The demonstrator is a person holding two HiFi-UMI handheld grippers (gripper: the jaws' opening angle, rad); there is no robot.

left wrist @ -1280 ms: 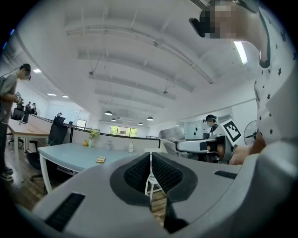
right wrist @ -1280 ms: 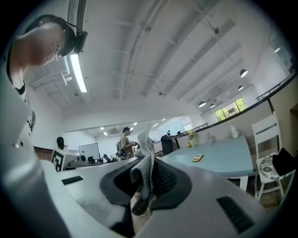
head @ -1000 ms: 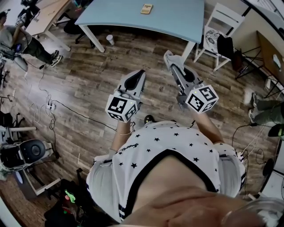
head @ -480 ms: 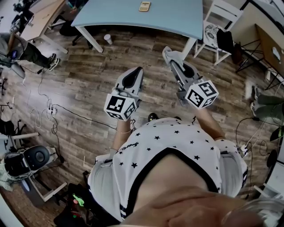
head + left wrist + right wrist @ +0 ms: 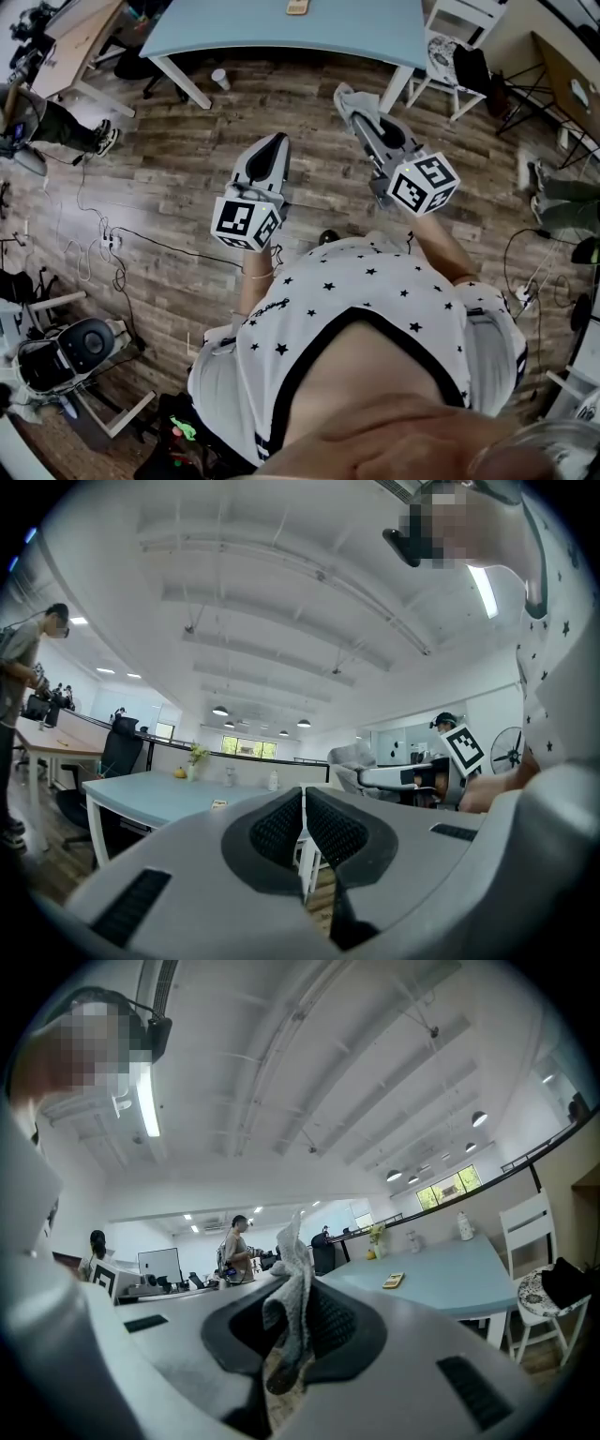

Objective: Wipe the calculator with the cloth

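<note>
The tan calculator (image 5: pixel 298 7) lies on the light blue table (image 5: pixel 356 37) at the top edge of the head view, far ahead of both grippers. It also shows as a small calculator (image 5: pixel 394 1280) on the tabletop in the right gripper view. My right gripper (image 5: pixel 349 98) is shut on a grey cloth (image 5: pixel 292 1316), which stands up crumpled between its jaws. My left gripper (image 5: pixel 275 142) is shut with nothing in it, its pads (image 5: pixel 281 827) pressed together. Both are held over the wooden floor, short of the table.
A white chair (image 5: pixel 450 47) with a dark bag stands right of the table. A paper cup (image 5: pixel 219 79) sits on the floor by a table leg. Cables and a power strip (image 5: pixel 105 242) lie at left. A person (image 5: pixel 47 127) stands by a wooden desk (image 5: pixel 75 37).
The table and calculator have slid toward the top edge of the head view. Both grippers have shifted slightly up in the view. Neither gripper's jaws have changed.
</note>
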